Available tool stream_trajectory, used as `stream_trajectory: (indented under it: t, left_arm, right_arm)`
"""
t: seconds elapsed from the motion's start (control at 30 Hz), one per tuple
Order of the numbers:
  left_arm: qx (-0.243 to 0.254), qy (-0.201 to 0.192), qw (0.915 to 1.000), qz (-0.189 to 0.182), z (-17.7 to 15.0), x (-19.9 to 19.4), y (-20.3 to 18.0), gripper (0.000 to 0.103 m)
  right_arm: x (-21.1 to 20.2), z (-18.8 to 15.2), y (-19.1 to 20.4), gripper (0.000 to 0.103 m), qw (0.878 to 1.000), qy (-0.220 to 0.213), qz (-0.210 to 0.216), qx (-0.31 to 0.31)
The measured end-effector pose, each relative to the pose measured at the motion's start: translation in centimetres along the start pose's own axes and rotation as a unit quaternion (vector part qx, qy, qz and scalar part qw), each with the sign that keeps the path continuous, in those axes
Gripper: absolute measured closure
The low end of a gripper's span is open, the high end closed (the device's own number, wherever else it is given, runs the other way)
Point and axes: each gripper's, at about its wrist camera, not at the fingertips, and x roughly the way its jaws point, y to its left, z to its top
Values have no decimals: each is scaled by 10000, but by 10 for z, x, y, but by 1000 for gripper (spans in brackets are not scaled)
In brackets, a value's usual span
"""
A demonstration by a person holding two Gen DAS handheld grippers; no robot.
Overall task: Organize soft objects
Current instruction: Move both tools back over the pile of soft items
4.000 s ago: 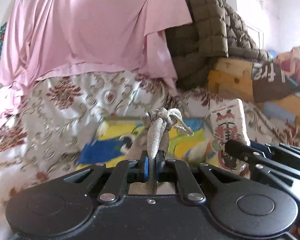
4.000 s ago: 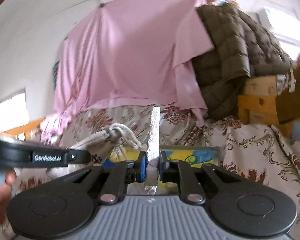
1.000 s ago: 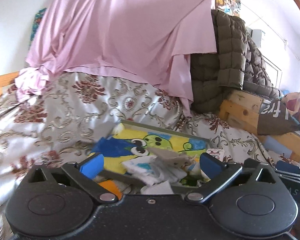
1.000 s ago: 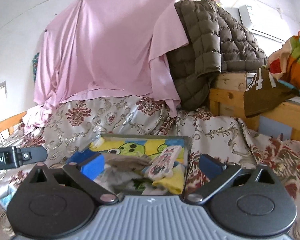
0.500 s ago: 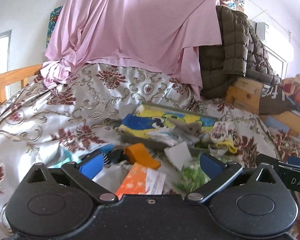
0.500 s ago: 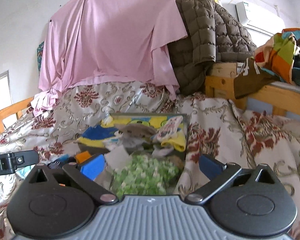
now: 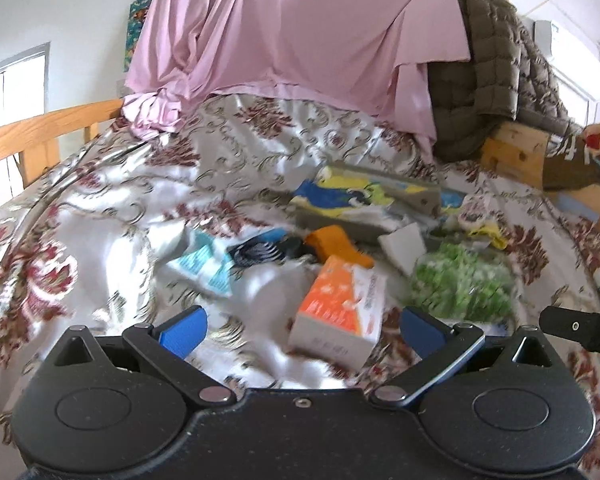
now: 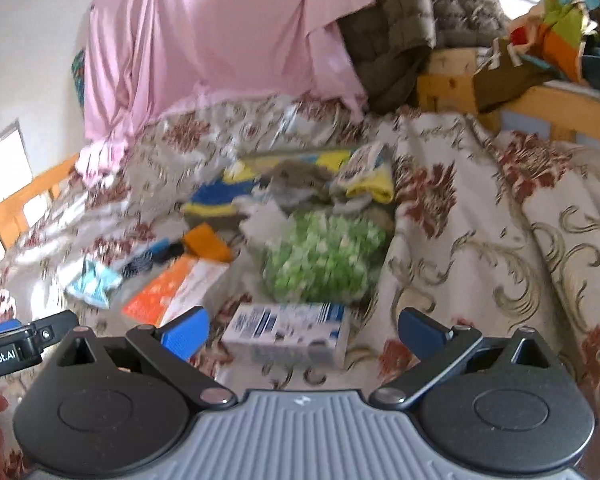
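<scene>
A cartoon-print storage box lies on the floral bedspread and holds a grey knotted cloth and patterned socks. In front of it lie an orange cloth, a dark patterned sock, a light blue packet, an orange tissue pack, a green-and-white cloth and a blue-and-white tissue pack. My left gripper is open and empty above the orange tissue pack. My right gripper is open and empty above the blue-and-white pack.
A pink sheet and a brown quilted jacket hang at the back. A wooden bed rail runs on the left, a wooden bunk frame with clothes on the right.
Both grippers, shut on the grey cloth and a sock 4 s ago, have let go into the box. They have since pulled back from the box; nearer items have come into view.
</scene>
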Motion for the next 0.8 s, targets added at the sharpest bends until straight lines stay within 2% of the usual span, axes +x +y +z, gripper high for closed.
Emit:
stream_trajectory:
  t: [0.3, 0.53, 0.8]
  left_arm:
    - [-13, 376, 9989, 297, -17, 8, 21, 1]
    - [-11, 470, 9978, 478, -19, 12, 23, 1]
    - [-167, 443, 9964, 707, -12, 14, 32, 1]
  right_arm:
    - [13, -6, 18, 0, 9979, 425, 306, -379]
    - [22, -6, 22, 0, 9963, 613, 469, -375]
    - [26, -7, 33, 0, 9947, 552, 652, -567]
